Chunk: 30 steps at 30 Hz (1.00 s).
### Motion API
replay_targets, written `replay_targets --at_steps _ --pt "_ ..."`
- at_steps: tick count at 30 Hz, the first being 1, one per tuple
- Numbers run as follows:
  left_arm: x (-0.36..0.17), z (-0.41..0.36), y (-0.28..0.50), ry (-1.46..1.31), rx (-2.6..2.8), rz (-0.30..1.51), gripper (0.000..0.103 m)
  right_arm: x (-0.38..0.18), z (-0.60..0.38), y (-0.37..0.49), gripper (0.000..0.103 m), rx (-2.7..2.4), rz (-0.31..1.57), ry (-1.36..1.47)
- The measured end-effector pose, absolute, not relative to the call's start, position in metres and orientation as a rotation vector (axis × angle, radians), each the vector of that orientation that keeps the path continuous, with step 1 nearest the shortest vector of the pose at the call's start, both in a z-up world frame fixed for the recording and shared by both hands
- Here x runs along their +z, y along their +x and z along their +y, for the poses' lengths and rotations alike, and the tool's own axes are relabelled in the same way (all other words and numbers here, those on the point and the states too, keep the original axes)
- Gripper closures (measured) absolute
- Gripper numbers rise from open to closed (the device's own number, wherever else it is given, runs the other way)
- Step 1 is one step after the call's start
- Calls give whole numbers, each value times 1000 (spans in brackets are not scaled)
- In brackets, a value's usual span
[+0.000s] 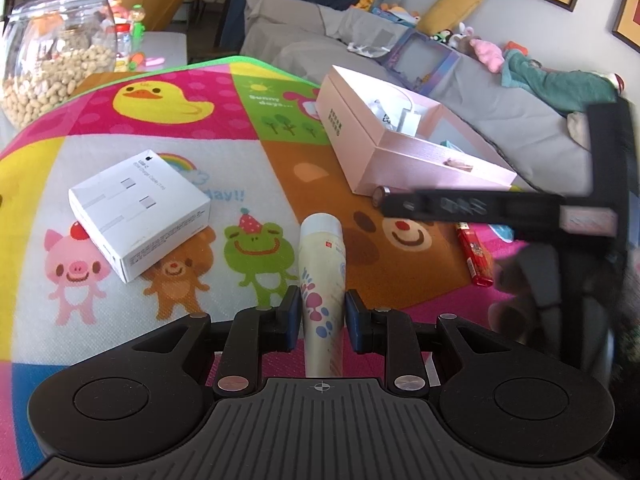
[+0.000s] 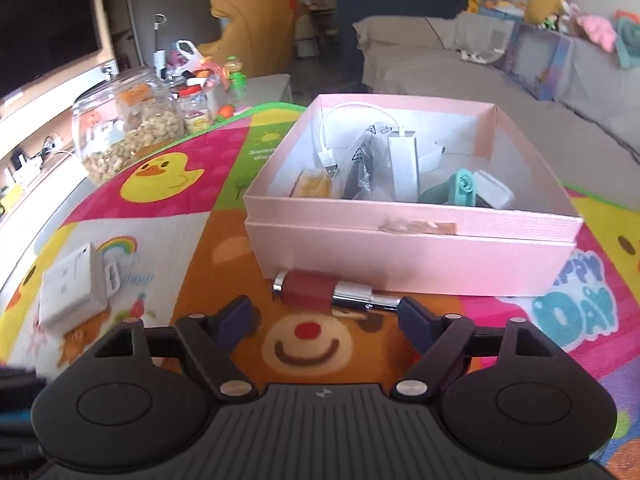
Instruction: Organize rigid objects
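Note:
My left gripper is shut on a cream tube with pink and blue dots, cap pointing away. A white cable box lies on the colourful mat to its left. The pink open box stands ahead on the right; in the right wrist view the pink box holds chargers, a cable, a teal piece and several other small items. My right gripper is open and empty, just short of a red and chrome lipstick lying against the box front. The right gripper also crosses the left wrist view, blurred.
A glass jar of nuts stands at the mat's far left corner, with small toys behind it. A red lighter-like stick lies on the mat at the right. A grey sofa with toys lies beyond the table.

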<state>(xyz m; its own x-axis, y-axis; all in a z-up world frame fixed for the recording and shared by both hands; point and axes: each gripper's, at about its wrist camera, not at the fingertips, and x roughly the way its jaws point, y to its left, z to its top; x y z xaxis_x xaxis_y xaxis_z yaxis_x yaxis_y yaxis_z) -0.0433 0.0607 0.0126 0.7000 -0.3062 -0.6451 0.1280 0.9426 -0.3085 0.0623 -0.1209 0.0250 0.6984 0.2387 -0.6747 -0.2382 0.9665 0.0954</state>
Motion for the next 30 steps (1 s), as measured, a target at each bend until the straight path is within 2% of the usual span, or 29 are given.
replay_targets --at_steps 5,7,16,21,30 --pt "14 61 -41 -270 -227 769 76 15 -109 81 18 182 772 -1" --pt "15 60 -37 -265 -230 783 76 16 -110 78 24 183 765 -6" --pt "14 47 -21 -216 -218 760 76 30 -146 25 24 309 702 -121" --pt "18 50 -8 -245 -216 815 76 32 -167 -2 24 270 644 -206" --pt "20 34 -15 -128 -218 795 77 39 -196 -17 24 262 607 -155"
